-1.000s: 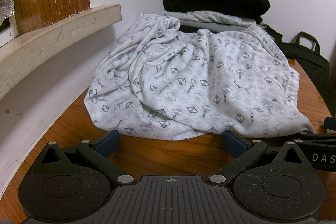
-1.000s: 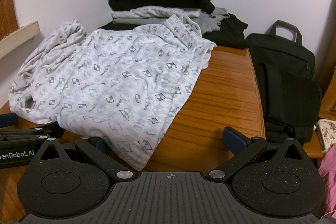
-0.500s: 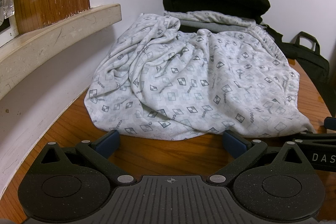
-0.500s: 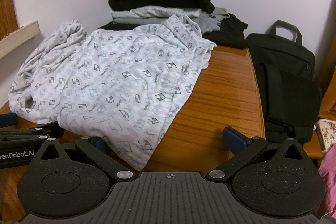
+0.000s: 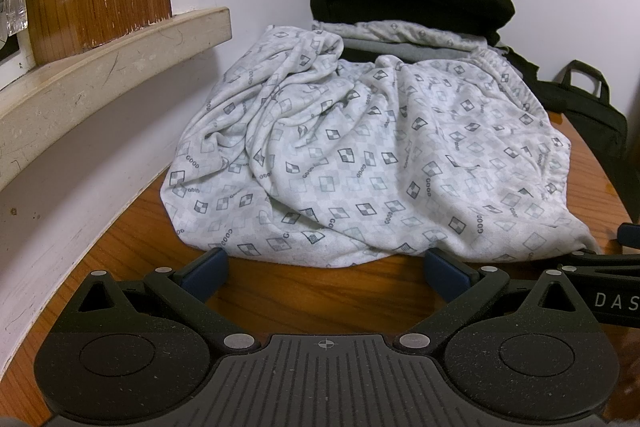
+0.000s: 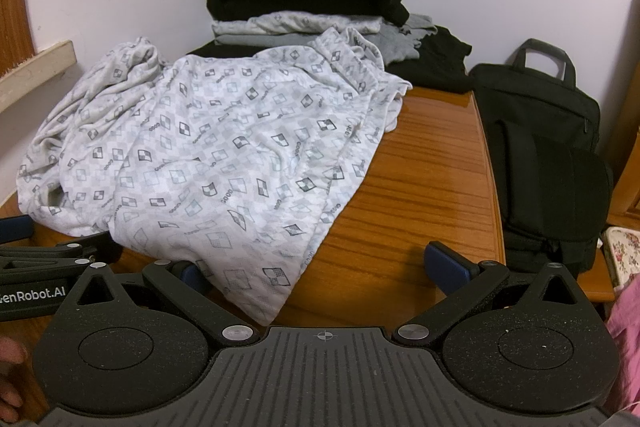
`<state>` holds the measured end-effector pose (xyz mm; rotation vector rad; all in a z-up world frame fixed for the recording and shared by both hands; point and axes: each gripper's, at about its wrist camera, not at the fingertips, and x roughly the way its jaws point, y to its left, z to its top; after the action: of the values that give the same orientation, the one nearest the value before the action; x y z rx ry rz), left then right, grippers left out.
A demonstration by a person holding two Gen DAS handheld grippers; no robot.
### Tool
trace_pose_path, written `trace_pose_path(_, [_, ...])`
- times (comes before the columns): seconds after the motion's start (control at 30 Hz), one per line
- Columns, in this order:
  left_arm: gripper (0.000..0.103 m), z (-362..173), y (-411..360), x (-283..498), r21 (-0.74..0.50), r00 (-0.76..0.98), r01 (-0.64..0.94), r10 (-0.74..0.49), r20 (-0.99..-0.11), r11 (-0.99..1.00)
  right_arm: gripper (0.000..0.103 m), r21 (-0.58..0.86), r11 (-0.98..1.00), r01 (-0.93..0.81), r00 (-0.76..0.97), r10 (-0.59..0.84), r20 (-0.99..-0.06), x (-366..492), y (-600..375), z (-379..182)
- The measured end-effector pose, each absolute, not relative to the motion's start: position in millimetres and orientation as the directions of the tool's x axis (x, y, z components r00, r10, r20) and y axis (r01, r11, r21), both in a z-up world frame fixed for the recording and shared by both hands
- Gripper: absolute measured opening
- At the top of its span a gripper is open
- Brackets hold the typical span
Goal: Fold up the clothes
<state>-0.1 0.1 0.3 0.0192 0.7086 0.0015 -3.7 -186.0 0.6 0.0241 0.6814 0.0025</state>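
Both grippers (image 5: 326, 269) (image 6: 316, 269) agape nr crumpled garment (image 5: 360, 167).

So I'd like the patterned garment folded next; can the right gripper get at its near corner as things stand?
Probably yes. The right gripper is open, and the patterned garment already drapes its near corner between the fingers, over the left finger; only bare table lies beside it.

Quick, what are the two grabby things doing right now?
Left hand-held gripper: open, holding nothing, in front of the patterned white garment.
Right hand-held gripper: open, holding nothing; the garment's edge lies over its left finger.
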Motion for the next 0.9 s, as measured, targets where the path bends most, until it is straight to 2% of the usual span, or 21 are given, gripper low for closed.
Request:
trace_pose_path(0.43, [0.103,2,3,-5,0.010,0.759,0.022,-0.010,-0.652,1.000,0.103,0.022,1.000,-0.003,0.777,0.016,-0.630,-5,-182,2])
trace_pose_path(0.57, [0.103,17,9,-13,0.009,0.781,-0.002,0.007,-0.624,1.000,0.103,0.039,0.994,-0.103,0.770,0.104,-0.629,-5,-187,3])
trace_pose_path(0.67, [0.103,29,16,-23,-0.017,0.822,-0.023,0.009,-0.570,1.000,0.103,0.110,0.957,-0.270,0.730,0.278,-0.625,-1,-203,8])
trace_pose_path(0.77, [0.103,37,21,-30,-0.074,0.855,-0.025,-0.017,-0.518,0.997,0.103,0.196,0.914,-0.356,0.705,0.401,-0.586,8,-220,18])
trace_pose_path(0.9, [0.103,41,15,-35,-0.073,0.870,0.012,-0.046,-0.492,0.997,0.103,0.172,0.903,-0.393,0.749,0.423,-0.510,20,-245,44])
